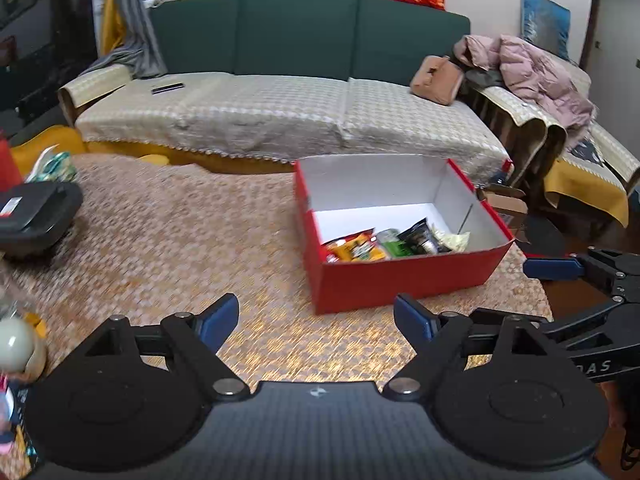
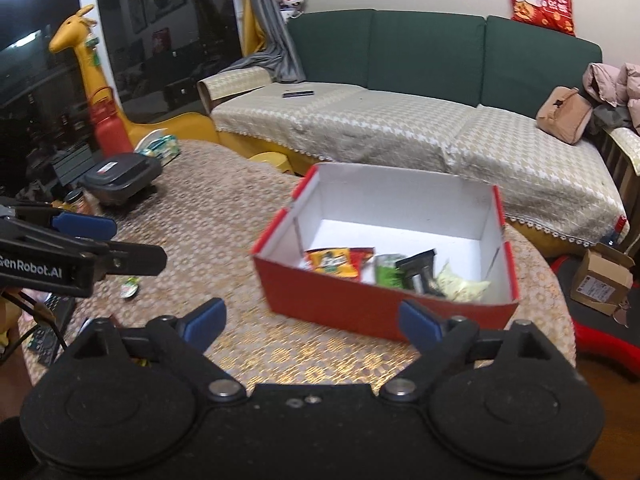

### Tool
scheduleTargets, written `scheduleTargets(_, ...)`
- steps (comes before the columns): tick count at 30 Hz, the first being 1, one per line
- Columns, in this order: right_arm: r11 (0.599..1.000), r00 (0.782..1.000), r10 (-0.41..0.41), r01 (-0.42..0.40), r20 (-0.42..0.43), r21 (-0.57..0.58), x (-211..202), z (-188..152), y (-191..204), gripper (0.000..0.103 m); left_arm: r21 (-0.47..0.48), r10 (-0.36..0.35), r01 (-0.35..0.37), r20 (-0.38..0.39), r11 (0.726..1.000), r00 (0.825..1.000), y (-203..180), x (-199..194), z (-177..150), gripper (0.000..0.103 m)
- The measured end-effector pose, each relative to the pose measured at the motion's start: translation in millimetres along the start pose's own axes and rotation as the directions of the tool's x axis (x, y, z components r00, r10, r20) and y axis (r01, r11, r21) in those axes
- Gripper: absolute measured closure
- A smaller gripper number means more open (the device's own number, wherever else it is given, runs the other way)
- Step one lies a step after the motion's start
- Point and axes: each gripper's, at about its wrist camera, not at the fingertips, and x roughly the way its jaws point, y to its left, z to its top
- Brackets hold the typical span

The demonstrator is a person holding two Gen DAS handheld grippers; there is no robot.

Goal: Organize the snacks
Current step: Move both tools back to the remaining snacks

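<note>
I have both grippers over the table point(image 1: 160, 240) with nothing in either: the left gripper point(image 1: 316, 320) stands wide, its blue pads well apart over bare patterned cloth, and the right gripper point(image 2: 312, 322) is just as wide and empty, close to the near wall of the red box point(image 2: 360, 304). The box sits ahead of both, its long side running across my view and its open top facing up; inside, along the near wall, lie the snacks point(image 2: 392, 270) already gathered, orange, green, black and pale packets in a row, while the back half of the white floor is bare. From the right wrist view the box is straight ahead and slightly right; from the left wrist view it lies ahead and to the right, so I judge the right hand the nearer one to it. What I think matters next is a small green packet point(image 2: 130, 286) lying loose on the cloth, out to the left beside the left gripper's arm, so the left hand is the closer one for that. Further left stand a black container point(image 2: 120, 178) and a jar, which crowd that side. The table's rounded edge falls away just right of the box, so room there is tight; the middle is open.
</note>
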Motion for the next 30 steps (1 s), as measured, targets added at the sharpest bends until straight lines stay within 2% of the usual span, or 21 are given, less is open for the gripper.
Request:
scheduleTargets(4,1.0,1.0,0.029,-0.03,-0.011,-0.011,0,-14,19,0.0,-0.038,0.016,-0.016,0.004,0.999,1.0,22,-14,-23,0.015)
scheduleTargets(9,0.997,0.997,0.072,-0.073,-0.036,-0.037,4,-30,42,0.0,-0.111,0.061,-0.06,0.003,0.992,0.998,54,-26,-55,0.015)
scheduleTargets(13,0.993,0.993,0.092,-0.096,-0.069,-0.065,12,-42,59,0.0,-0.149,0.098,-0.101,-0.026,0.984,0.995,78,-27,-74,0.015)
scheduleTargets(17,0.983,0.991,0.101,-0.113,-0.088,-0.144,20,-49,75,0.0,-0.176,0.122,-0.13,-0.056,0.976,0.991,97,-22,-86,0.015)
scheduleTargets(24,0.925,0.971,0.147,-0.202,-0.187,-0.323,51,-64,99,0.0,-0.215,0.103,-0.124,-0.107,0.969,0.989,109,-9,-108,0.015)
scheduleTargets(30,0.829,0.946,0.154,-0.28,-0.284,-0.483,90,-69,113,0.001,-0.199,0.095,-0.122,-0.14,0.972,0.986,108,7,-116,0.015)
